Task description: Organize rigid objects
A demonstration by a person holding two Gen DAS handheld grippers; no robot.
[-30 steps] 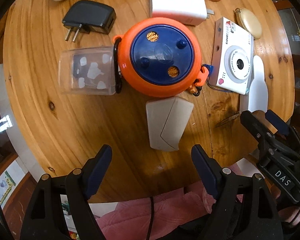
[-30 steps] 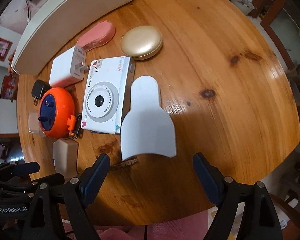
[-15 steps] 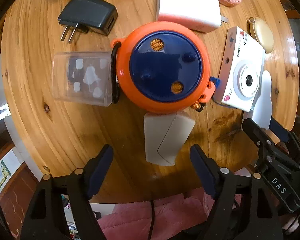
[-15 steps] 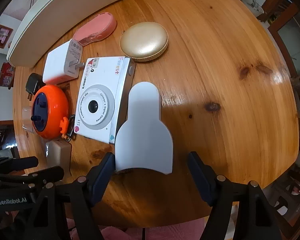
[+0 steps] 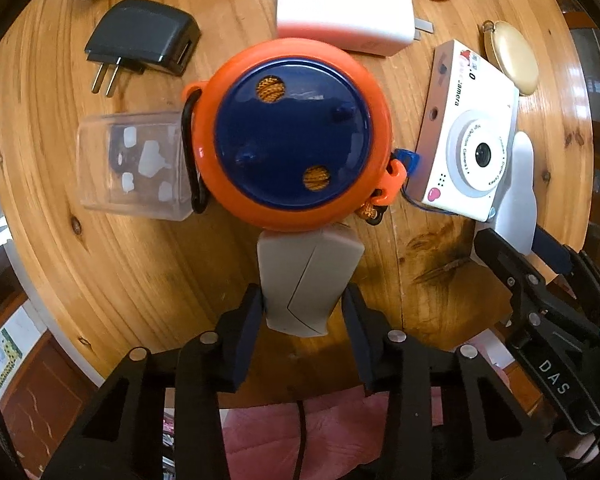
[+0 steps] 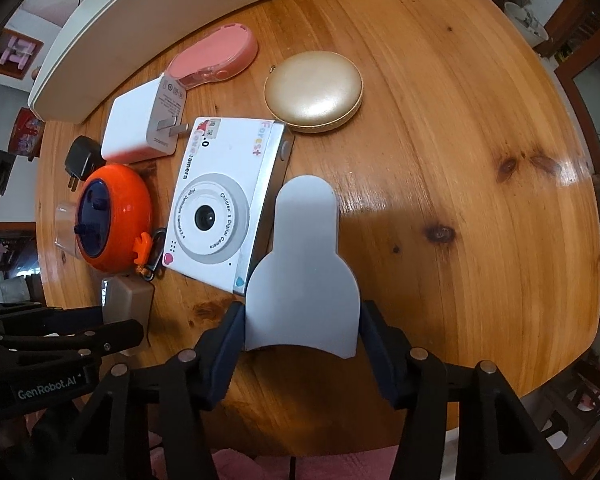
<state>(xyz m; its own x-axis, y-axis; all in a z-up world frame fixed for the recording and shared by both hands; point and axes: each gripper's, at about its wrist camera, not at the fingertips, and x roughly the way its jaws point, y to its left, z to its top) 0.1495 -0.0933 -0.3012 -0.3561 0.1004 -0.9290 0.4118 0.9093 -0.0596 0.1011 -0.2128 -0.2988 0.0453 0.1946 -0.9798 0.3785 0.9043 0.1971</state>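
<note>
My left gripper [image 5: 305, 320] is shut on a grey-beige box [image 5: 306, 280] that lies on the round wooden table [image 5: 100, 264] and touches an orange and blue round reel [image 5: 288, 128]. My right gripper [image 6: 302, 340] is shut on the wide end of a pale grey bottle-shaped piece [image 6: 304, 268], which lies beside a white children's camera [image 6: 228, 208]. The box also shows in the right wrist view [image 6: 128, 300].
A clear plastic box [image 5: 136, 168], a black plug adapter [image 5: 144, 44], a white charger [image 5: 344, 4], a pink case [image 6: 216, 58] and a gold round compact [image 6: 314, 90] lie around them. A long white tray [image 6: 160, 20] stands at the back.
Both grippers moved forward and closed: the left onto the grey-beige box, the right onto the grey bottle-shaped piece.
</note>
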